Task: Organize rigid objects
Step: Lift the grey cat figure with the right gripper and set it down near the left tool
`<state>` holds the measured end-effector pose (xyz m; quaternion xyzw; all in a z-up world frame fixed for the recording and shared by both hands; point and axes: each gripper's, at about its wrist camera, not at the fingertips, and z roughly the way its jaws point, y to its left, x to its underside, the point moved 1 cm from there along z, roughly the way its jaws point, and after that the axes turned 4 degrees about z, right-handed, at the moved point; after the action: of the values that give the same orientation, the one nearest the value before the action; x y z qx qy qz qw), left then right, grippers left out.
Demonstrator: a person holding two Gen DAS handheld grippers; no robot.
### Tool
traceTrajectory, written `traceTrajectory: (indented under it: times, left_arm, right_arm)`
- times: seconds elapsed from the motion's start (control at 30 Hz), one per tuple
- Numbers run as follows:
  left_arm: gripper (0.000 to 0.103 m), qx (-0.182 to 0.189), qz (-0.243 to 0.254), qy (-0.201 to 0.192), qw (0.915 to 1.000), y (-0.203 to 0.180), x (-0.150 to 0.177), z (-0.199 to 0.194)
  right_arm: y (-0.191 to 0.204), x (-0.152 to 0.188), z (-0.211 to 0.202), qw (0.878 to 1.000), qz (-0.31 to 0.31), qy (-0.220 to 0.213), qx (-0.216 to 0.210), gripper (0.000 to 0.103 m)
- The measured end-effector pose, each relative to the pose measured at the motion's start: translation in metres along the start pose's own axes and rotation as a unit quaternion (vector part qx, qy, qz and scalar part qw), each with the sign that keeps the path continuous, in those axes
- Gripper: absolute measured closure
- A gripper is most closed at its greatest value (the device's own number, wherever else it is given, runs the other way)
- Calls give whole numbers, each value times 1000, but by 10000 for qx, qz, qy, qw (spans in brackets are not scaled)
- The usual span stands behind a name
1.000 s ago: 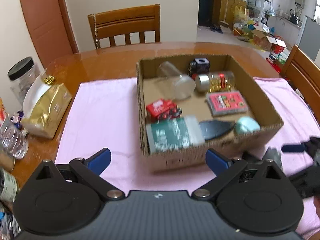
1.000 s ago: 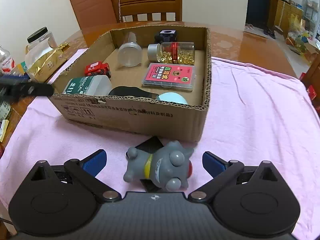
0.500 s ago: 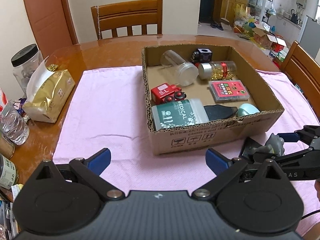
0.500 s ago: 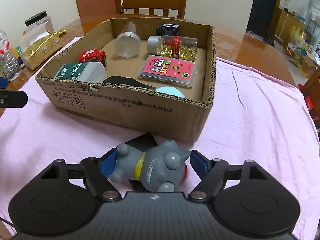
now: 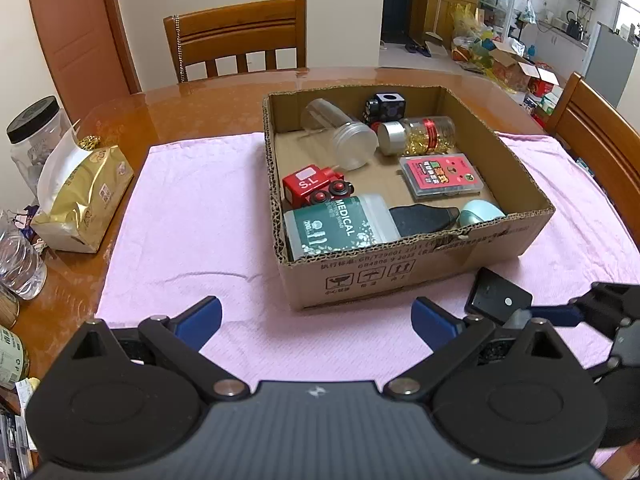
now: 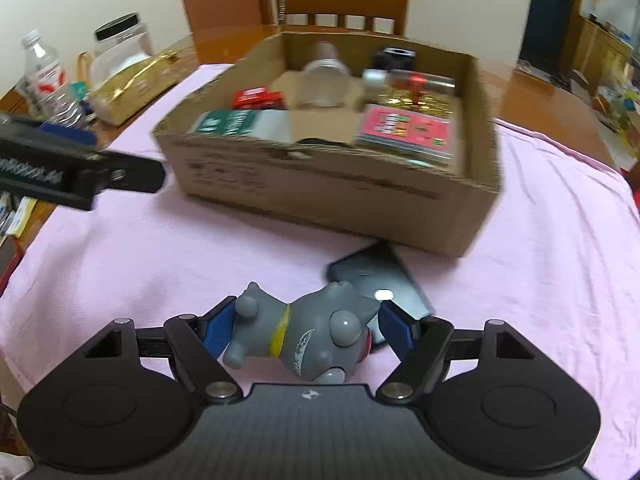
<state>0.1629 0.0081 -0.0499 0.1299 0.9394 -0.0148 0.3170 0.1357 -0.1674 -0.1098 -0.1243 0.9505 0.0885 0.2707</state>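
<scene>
My right gripper (image 6: 306, 322) pinches the grey cat figurine (image 6: 304, 332) above the pink cloth (image 6: 160, 264); my left gripper (image 5: 316, 318) is spread, empty.

the right tool (image 6: 306, 326) has just closed its blue pads on a toy; the left tool (image 5: 316, 316) hangs empty, jaws spread.

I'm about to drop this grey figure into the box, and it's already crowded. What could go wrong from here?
1. The grey toy figure is rounded and the right gripper holds it only by its ends; it may twist or slip out.
2. The cardboard box has little bare floor, so the figure could land on other items.
3. The black device lies beside the box, easily knocked.
</scene>
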Motion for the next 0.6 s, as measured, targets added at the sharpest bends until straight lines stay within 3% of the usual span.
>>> traceTrajectory:
  times: [0.23, 0.37, 0.6]
  left_arm:
    - [3, 9, -25, 34, 10000, 9, 8, -2]
    - [3, 115, 26, 20, 9999, 11, 11, -3]
    - [3, 264, 193, 117, 9994, -6, 20, -1]
  right_arm:
    - [21, 3, 9, 10000, 11, 63, -63, 23]
    - [23, 3, 7, 10000, 63, 16, -30, 11]
    - [5, 4, -17, 9991, 282, -191, 241, 3]
